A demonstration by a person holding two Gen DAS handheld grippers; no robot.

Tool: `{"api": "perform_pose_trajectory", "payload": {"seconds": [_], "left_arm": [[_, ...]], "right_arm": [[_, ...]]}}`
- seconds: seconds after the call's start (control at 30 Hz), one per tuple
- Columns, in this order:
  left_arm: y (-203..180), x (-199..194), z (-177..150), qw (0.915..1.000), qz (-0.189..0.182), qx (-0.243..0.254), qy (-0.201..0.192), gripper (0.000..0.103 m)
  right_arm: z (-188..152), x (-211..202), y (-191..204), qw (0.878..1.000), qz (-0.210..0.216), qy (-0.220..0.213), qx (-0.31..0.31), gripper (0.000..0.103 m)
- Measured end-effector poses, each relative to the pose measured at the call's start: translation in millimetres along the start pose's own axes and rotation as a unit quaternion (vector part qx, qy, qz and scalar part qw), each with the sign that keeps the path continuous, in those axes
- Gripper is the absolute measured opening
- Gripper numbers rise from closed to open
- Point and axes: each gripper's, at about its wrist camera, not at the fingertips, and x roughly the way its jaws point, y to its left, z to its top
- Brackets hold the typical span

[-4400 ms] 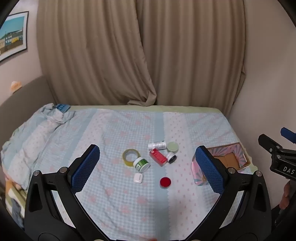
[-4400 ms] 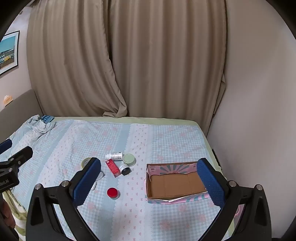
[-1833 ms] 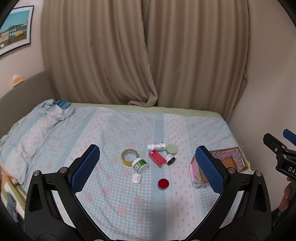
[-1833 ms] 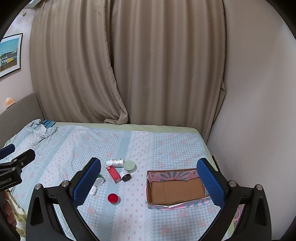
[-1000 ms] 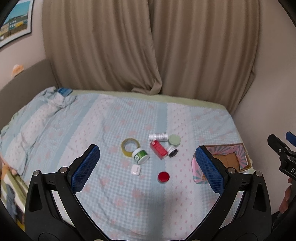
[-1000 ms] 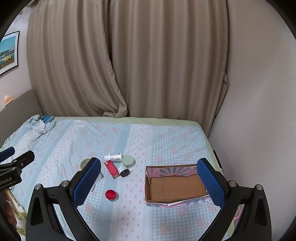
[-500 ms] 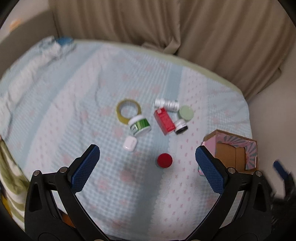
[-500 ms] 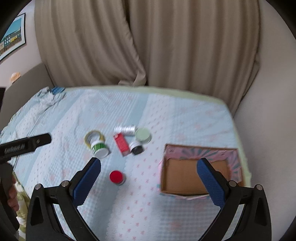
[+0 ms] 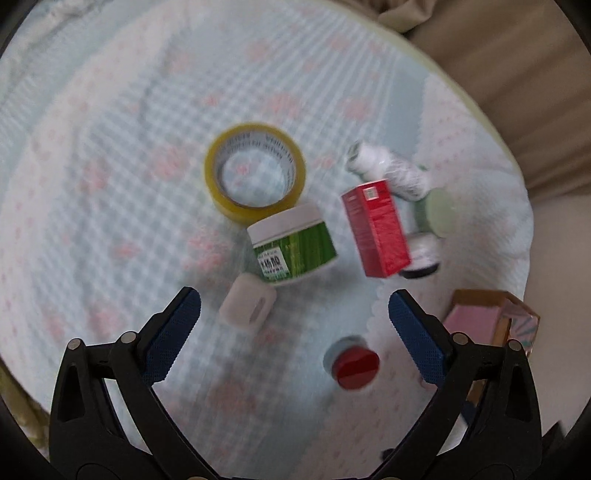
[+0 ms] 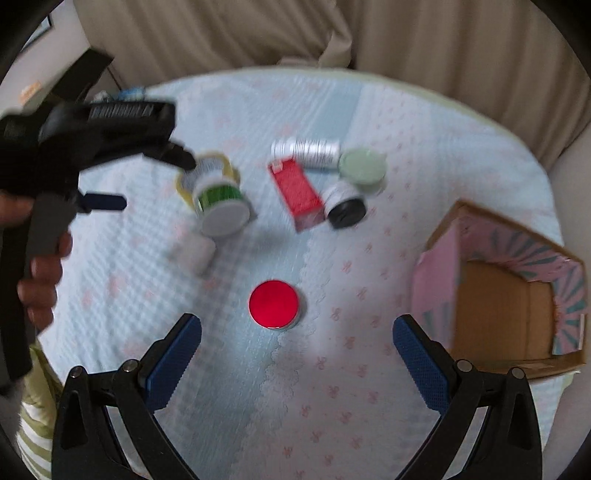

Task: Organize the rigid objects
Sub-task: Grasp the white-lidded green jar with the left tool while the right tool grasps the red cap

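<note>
Small rigid objects lie on a checked bedspread. In the left wrist view: a yellow tape roll point(image 9: 255, 173), a green jar point(image 9: 293, 245), a white earbud case point(image 9: 246, 304), a red box point(image 9: 376, 229), a white bottle point(image 9: 388, 171) and a red-lidded tin point(image 9: 354, 363). My left gripper point(image 9: 293, 328) is open and empty just above the earbud case. In the right wrist view, my right gripper point(image 10: 295, 349) is open and empty just short of the red tin point(image 10: 273, 303). The open pink cardboard box point(image 10: 498, 295) stands at the right.
A pale green lid point(image 10: 362, 166) and a black-capped jar point(image 10: 345, 206) lie beside the red box point(image 10: 297, 192). The left gripper's body and the hand holding it point(image 10: 74, 147) hang over the bed's left side. Beige curtains point(image 10: 332, 33) hang behind the bed.
Both grippers have dropped and moved forward toward the objects, which now look much larger. The left one nears the earbud case and jar, the right one nears the red tin. Both stay open.
</note>
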Motion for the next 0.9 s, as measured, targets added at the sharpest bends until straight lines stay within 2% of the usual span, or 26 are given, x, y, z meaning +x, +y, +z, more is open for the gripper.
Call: {"api": "perform_pose_trajectory", "payload": {"seconds": [0.17,0.3,0.4,0.5,0.63,0.73,0.8,0.83,0.9], "left_arm": [[10.3,56.8,19.4,0.9983,-0.009,-0.021,0.054,0.098],[14.7,82.9,29.1,0.9963,-0.011,-0.04,0.075,0.098],[17.2,101.3,36.8,0.9943,-0.017,-0.055,0.09,0.098],[17.4,112.8,40.9,0.9926,-0.021,-0.065,0.1,0.096],[17.0,120.0,42.0,0.9917,-0.016,-0.072,0.106,0.094],[19.1,117.7,43.0,0.9911,-0.021,-0.083,0.102,0.089],[20.4,117.7,44.3,0.9909,-0.029,-0.086,0.1,0.081],[21.4,115.0,46.4,0.9907,-0.038,-0.086,0.098,0.074],[18.4,114.7,47.5,0.9909,-0.037,-0.083,0.1,0.074]], "right_arm": [[0.8,57.2,11.8,0.999,-0.015,0.046,-0.016,0.103],[1.0,91.7,20.6,0.996,-0.014,0.08,-0.036,0.103],[0.7,112.9,27.9,0.993,-0.012,0.102,-0.05,0.098],[-0.1,129.8,32.5,0.991,-0.008,0.121,-0.06,0.097],[1.5,151.2,32.3,0.988,-0.006,0.141,-0.065,0.088],[3.3,164.5,27.6,0.987,-0.004,0.152,-0.059,0.085],[5.8,172.6,24.8,0.986,-0.005,0.154,-0.057,0.082],[8.5,176.6,22.5,0.987,-0.006,0.153,-0.057,0.076],[13.5,182.9,21.6,0.987,-0.001,0.151,-0.056,0.07]]}}
